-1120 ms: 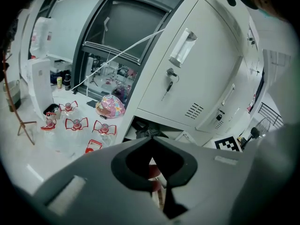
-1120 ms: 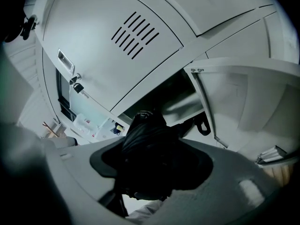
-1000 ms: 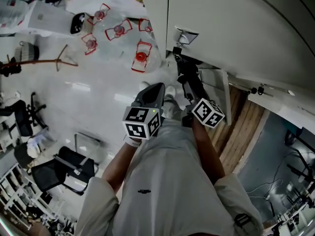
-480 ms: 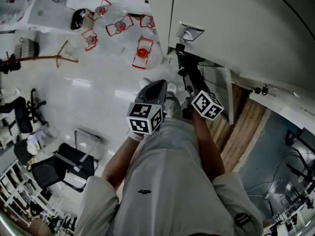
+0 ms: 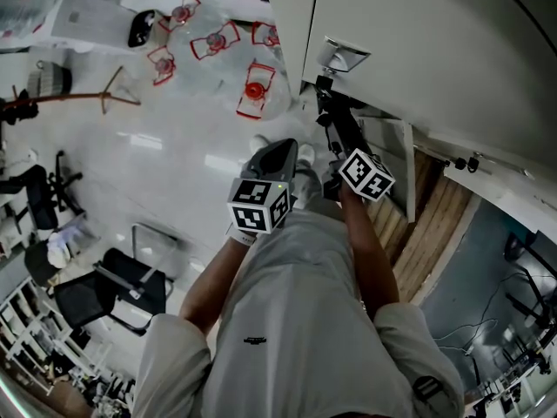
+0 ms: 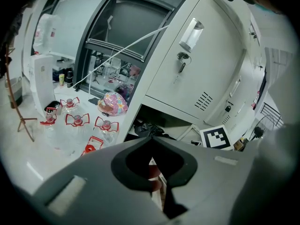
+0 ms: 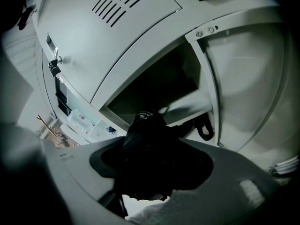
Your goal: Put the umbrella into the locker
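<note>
One black umbrella (image 7: 143, 130) is sitting clamped in my right claw (image 7: 157, 149), tip pointing at the locker's (image 7: 136, 41) open compartment; my left claw (image 6: 151, 137) is hanging closed, empty.

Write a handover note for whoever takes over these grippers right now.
Left gripper: jaws together, nothing held.
Right gripper: shut on the black folded umbrella, which points at the locker's open compartment.
Done: umbrella in hand, locker door open.
Left: push the umbrella into the compartment, let go, pull the gripper out.
</note>
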The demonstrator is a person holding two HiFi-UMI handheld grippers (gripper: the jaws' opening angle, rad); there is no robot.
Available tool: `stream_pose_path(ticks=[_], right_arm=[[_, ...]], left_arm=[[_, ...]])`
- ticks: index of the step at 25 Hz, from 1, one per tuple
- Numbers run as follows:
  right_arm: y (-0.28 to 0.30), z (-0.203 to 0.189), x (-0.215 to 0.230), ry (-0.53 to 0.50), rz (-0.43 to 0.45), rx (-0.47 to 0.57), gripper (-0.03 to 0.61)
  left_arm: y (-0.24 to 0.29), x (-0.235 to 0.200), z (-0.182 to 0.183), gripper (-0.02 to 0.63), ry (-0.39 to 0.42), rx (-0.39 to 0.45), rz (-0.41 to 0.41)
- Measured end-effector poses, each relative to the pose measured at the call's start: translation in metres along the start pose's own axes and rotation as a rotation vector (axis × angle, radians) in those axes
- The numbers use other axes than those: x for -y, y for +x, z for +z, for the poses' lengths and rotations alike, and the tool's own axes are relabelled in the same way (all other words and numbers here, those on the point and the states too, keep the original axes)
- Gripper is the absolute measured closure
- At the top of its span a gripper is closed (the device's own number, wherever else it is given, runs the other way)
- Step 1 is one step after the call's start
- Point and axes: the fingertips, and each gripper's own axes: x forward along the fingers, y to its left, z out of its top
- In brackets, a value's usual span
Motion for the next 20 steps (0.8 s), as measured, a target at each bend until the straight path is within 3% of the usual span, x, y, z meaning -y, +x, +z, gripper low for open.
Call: stream_pose_path(ticks=[20], right_arm=[[0.073,0.003,0.007,-0.144,-0.041,-0.001,0.288]], left_arm=[[0.005,-0.005,-0.009,0.595,0.002,-0.017,0.011]])
